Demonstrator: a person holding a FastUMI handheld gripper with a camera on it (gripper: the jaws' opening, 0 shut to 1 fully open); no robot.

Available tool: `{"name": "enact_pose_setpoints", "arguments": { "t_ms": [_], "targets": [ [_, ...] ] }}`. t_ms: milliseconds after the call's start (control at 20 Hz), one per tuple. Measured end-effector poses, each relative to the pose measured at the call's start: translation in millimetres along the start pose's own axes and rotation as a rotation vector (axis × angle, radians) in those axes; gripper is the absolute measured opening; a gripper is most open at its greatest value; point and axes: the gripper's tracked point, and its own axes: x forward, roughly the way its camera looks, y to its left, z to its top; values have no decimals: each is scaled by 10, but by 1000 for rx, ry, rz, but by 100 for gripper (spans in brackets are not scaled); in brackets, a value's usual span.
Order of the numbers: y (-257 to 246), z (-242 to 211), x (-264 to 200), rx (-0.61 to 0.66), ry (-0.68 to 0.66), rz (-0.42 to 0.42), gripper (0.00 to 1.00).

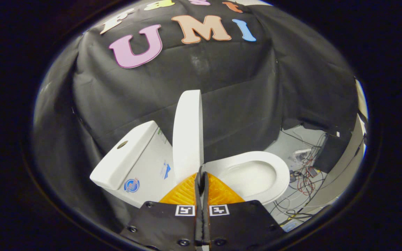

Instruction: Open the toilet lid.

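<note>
From the gripper view, the toilet lid [188, 134] stands raised, seen nearly edge-on as a tall white slab rising just ahead of the fingers. It leans a little toward the cistern [131, 157], which sits beside it with its flush button on top. I cannot tell whether the lid's back touches the cistern or stands just clear of it. The seat [277, 170] lies flat, and the bowl's pale inside is open to view beyond the fingers on the other side of the lid.

The gripper [201, 174] is clenched: its two orange fingers [183, 193] meet with only a dark seam between them, and nothing is held there. The tips sit right at the lid's lower edge, near its hinge end, though whether they touch it I cannot say. Closed fingers make sense here, I think; a lid like this is pushed or nudged up with a blunt tip rather than pinched. With the lid this steep, I judge the opening as good as done, the remaining worry being whether it will rest back or tip forward once left alone.

The toilet stands on a pale grey floor [291, 143]. Off past the bowl, loose red and black cables [305, 177] sprawl across that floor beside a dark box. Black cloth drapes the booth wall [229, 90] behind everything, creased and hanging in folds.
</note>
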Motion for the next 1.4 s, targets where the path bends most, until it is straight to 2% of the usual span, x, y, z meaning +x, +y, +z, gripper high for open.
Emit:
{"name": "enact_pose_setpoints", "arguments": {
  "t_ms": [600, 1400],
  "targets": [
    [499, -12, 3, 10, -58, 58, 1],
    [1083, -87, 68, -100, -112, 111, 1]
  ]
}}
